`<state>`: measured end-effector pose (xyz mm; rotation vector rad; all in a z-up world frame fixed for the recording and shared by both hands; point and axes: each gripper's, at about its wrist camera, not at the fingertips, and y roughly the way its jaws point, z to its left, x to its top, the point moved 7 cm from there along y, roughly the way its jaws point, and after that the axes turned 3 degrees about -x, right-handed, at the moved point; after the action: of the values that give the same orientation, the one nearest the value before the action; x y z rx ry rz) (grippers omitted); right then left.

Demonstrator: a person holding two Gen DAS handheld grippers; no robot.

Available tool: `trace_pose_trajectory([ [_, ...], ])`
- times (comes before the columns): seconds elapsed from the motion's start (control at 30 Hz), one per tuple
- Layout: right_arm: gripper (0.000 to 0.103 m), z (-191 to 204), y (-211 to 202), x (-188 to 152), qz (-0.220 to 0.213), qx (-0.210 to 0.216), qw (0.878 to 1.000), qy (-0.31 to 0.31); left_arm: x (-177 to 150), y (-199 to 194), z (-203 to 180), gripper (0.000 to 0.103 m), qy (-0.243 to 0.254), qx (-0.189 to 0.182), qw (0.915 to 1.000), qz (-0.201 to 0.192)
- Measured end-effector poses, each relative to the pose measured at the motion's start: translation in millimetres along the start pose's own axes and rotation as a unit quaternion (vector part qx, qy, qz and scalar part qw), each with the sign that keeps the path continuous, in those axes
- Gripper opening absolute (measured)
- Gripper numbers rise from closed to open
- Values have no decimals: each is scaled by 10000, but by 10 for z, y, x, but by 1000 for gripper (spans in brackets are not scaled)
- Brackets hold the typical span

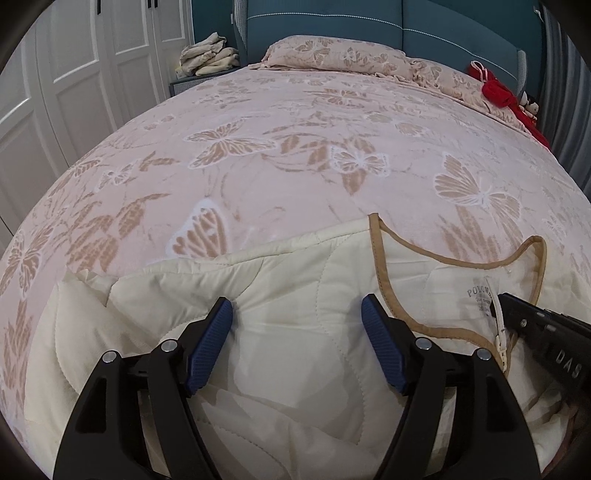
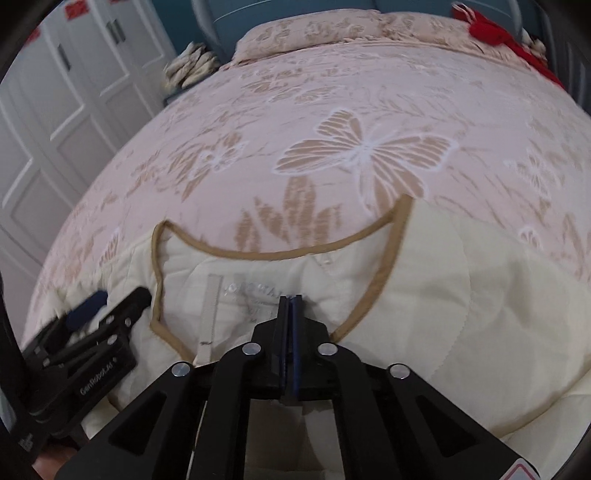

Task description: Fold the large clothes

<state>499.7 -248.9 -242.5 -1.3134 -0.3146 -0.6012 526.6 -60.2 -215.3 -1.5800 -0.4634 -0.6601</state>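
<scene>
Cream quilted garment (image 1: 295, 332) spread over the near end of the bed, neckline pointing toward the pillows, tan binding (image 1: 458, 260) tracing the collar opening. Bedspread (image 1: 295, 147) beneath it pink with tan and white butterflies.

Left gripper (image 1: 297, 321) low over the garment's body, just left of the collar; jaws spread wide, blue pads (image 1: 216, 339) apart with bare quilting between them, nothing pinched. Same gripper at the left edge of the right wrist view (image 2: 96, 306), blurred, resting over the garment beside the tan binding.

Right gripper (image 2: 290, 314) at the back of the neck; jaws pressed together, blue pads meeting edge to edge, tips on the fabric right at the printed label (image 2: 258, 295) inside the collar. Cannot tell whether fabric is caught between the pads. From the left wrist view, only its black tip (image 1: 517, 310) visible, beside the label and a white hanging loop (image 1: 498, 325).

Farther off: matching pillow (image 1: 332, 51) at the head of the bed against a teal headboard (image 1: 406, 18), a red item (image 1: 495, 88) at the far right corner, a heap of beige cloth (image 1: 207, 55) on a side table, white wardrobe doors (image 1: 92, 74) along the left
</scene>
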Motion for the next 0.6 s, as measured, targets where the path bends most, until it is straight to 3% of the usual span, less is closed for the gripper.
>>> trace_pose_trajectory([
  [0.1,0,-59,-28,-11,-59,28,9998,188,-5,28,7,72,-13,28,10000,-29],
  [0.27,0,-251,-250,71,-401,-540,9956,646,25,4,29,72,-125,-67,9999,-43],
  [0.3,0,-275,-333,60,-422,-444,9952,768,39,-40,64,71,-255,-174,9995,-67],
  [0.33,14,-274,-391,54,-427,-317,9954,793,54,-105,118,71,-421,-240,9988,-95],
  [0.4,15,-133,-529,26,-441,40,9978,494,73,-326,273,74,-899,-331,9950,-268],
  [0.43,16,-65,-559,1,-425,147,9983,360,69,-485,350,76,-1170,-564,9907,-416],
  [0.5,20,145,-557,-38,-277,442,9986,65,23,-661,444,79,-1403,-746,9861,-483],
  [0.6,35,361,-459,-69,-101,455,9988,-148,-66,-779,485,79,-1355,-786,9871,-330],
])
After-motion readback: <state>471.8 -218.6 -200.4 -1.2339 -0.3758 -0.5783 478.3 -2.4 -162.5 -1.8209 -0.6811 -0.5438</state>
